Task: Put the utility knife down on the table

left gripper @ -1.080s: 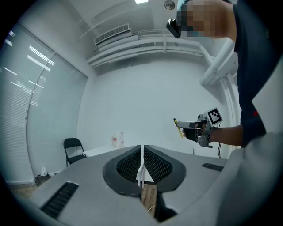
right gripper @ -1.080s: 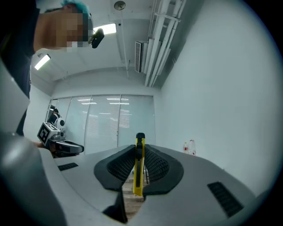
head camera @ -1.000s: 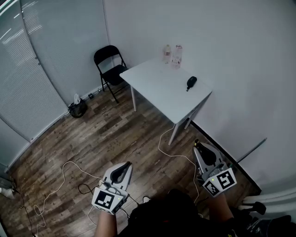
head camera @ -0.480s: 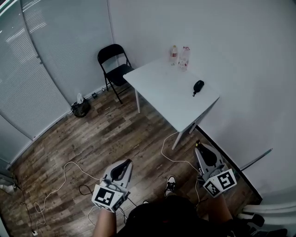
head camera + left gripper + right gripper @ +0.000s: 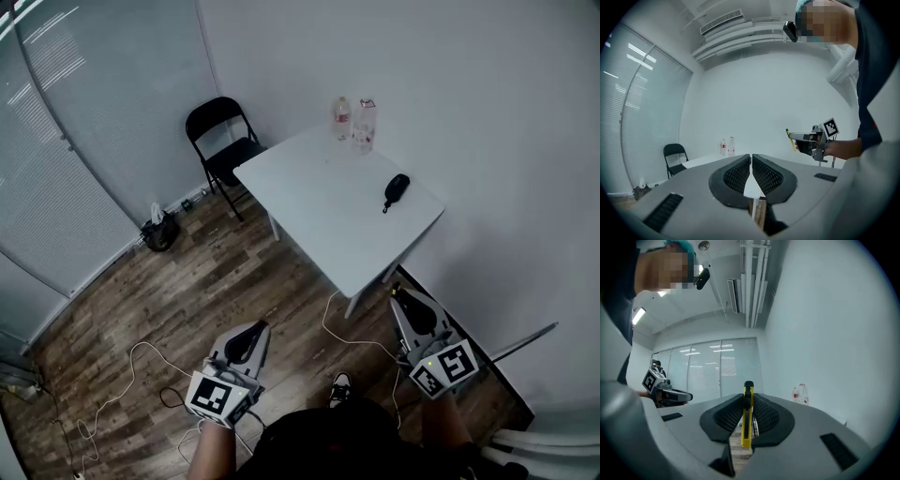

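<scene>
Right gripper [image 5: 748, 404] clamps the yellow utility knife [image 5: 747, 423] upright btwn its jaws, lower right of head view, well apart from the white table [image 5: 319, 199] at centre. Left gripper [image 5: 751, 161], lower left, has jaws together w/ nothing held.

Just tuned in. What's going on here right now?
A person stands on the wood floor, short of the white table, with a gripper in each hand. The right gripper is shut on a yellow utility knife. The left gripper is shut and empty. The knife is not yet on the table, which holds two bottles and a small black object.
</scene>
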The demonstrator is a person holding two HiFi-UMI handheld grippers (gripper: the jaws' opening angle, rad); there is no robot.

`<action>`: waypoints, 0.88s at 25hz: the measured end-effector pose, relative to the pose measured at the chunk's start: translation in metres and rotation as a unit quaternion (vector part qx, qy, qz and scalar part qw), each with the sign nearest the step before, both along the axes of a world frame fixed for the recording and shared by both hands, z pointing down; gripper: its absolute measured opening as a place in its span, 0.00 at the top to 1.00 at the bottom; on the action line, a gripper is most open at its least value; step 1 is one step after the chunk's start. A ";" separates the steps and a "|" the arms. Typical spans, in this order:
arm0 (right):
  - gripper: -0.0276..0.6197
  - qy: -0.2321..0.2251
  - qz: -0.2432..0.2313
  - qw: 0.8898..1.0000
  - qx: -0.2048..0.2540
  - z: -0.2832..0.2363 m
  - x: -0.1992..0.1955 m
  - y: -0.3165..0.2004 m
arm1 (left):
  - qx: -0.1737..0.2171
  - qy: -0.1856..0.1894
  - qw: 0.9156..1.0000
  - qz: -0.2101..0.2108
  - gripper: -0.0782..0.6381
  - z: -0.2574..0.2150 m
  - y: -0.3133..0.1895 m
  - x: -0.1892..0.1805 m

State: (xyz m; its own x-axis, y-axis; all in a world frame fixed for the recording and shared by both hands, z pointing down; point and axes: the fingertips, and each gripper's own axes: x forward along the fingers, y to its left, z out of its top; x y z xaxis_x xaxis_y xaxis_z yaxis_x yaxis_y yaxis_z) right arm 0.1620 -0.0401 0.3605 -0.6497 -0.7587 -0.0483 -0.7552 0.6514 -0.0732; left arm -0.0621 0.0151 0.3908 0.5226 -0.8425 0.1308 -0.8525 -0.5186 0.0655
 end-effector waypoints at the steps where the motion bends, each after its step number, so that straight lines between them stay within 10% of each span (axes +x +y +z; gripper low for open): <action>1: 0.84 -0.002 0.000 1.000 -0.002 0.002 0.007 -0.009 | -0.002 -0.002 1.000 0.001 0.84 0.001 -0.009 0.007; 22: 0.84 0.019 0.057 0.996 -0.071 0.060 0.038 -0.128 | -0.051 0.040 0.996 0.054 0.84 0.050 -0.158 0.034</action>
State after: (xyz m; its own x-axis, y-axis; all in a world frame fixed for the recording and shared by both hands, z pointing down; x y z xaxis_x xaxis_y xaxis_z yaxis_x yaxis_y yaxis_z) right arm 0.1998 -0.1678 0.4201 -0.5578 -0.8253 0.0880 -0.8279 0.5459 -0.1283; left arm -0.0276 -0.1432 0.4407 0.6210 -0.7657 0.1675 -0.7825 -0.5933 0.1890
